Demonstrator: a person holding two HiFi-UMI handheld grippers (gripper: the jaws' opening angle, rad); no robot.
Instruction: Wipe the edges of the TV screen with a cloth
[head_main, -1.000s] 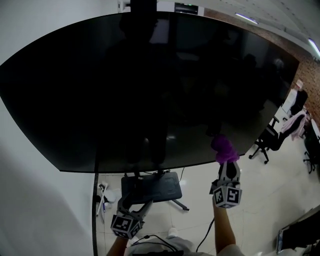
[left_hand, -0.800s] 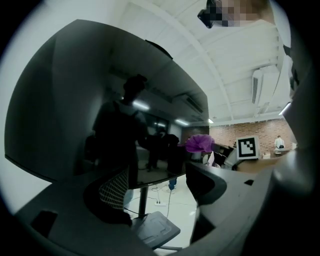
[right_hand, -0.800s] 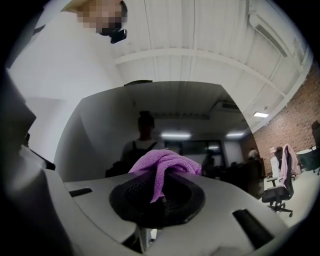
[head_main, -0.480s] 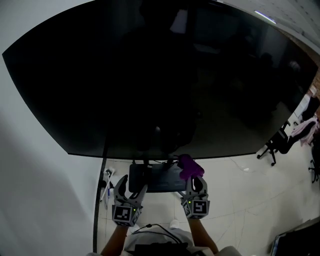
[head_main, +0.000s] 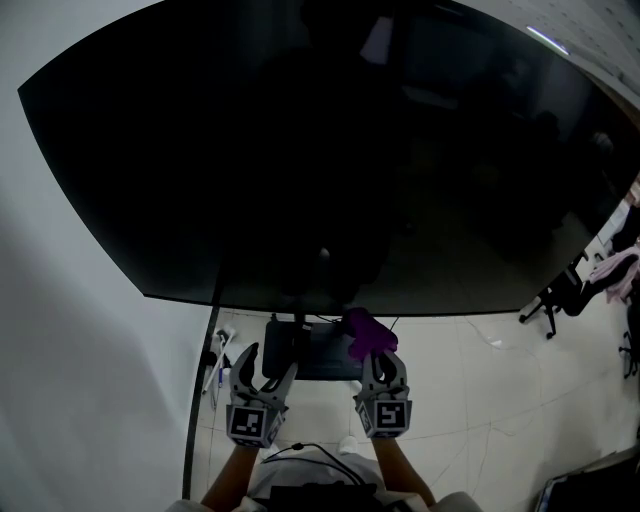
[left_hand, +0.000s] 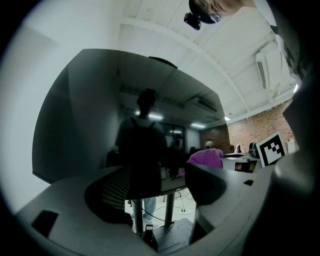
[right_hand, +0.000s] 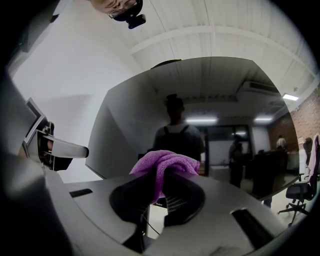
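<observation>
A large dark TV screen (head_main: 330, 150) fills most of the head view and stands on a floor stand. Below the middle of its bottom edge my right gripper (head_main: 372, 352) is shut on a bunched purple cloth (head_main: 366, 332). The cloth sits just under the screen's lower edge; I cannot tell whether it touches. In the right gripper view the purple cloth (right_hand: 164, 166) bulges out between the jaws, with the TV screen (right_hand: 210, 120) ahead. My left gripper (head_main: 265, 362) hangs open and empty to the left, below the screen. The left gripper view shows the TV screen (left_hand: 125, 115) and the cloth (left_hand: 206, 157).
The TV's dark stand base (head_main: 305, 350) lies on the tiled floor just beyond both grippers. A black cable (head_main: 200, 390) runs down the white wall at left. Small items (head_main: 218, 355) lie near the wall. Office chairs (head_main: 560, 295) stand far right.
My right gripper with the cloth has moved left along the screen's bottom edge, from the lower right to the middle. The left gripper has shifted little.
</observation>
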